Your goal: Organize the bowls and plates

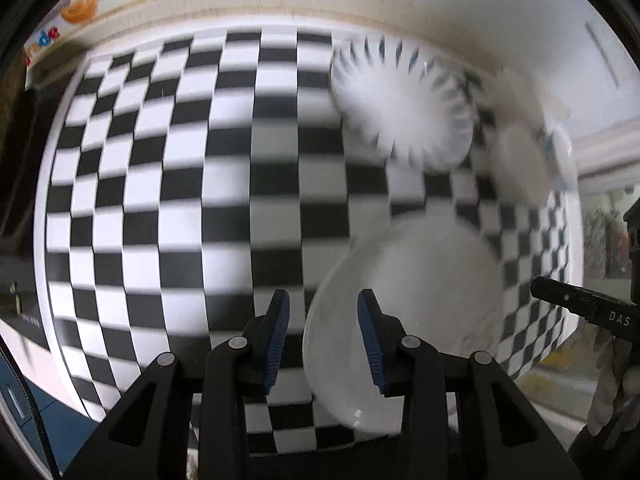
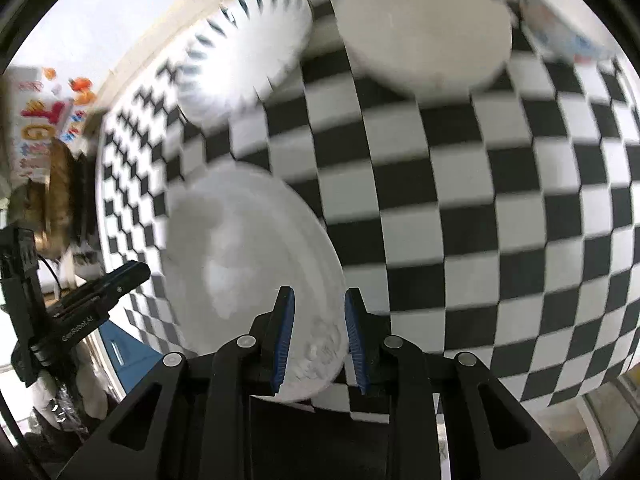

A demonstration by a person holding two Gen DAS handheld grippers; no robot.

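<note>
A plain white plate (image 1: 420, 296) lies on the checkered table near its front edge; it also shows in the right wrist view (image 2: 248, 264). My left gripper (image 1: 324, 344) is open, its jaws either side of the plate's left rim. My right gripper (image 2: 320, 340) is open, its jaws either side of the plate's right rim. A white plate with dark radial stripes (image 1: 400, 100) lies farther back, also in the right wrist view (image 2: 248, 56). A round white dish (image 2: 428, 28) lies at the back; in the left view it is blurred (image 1: 520, 164).
The black-and-white checkered tabletop (image 1: 180, 184) (image 2: 500, 200) spreads wide around the dishes. A bowl with coloured print (image 2: 568, 28) sits at the far right. A colourful box (image 2: 44, 120) stands off the left table edge. The other gripper shows at each view's side (image 1: 588, 308) (image 2: 80, 304).
</note>
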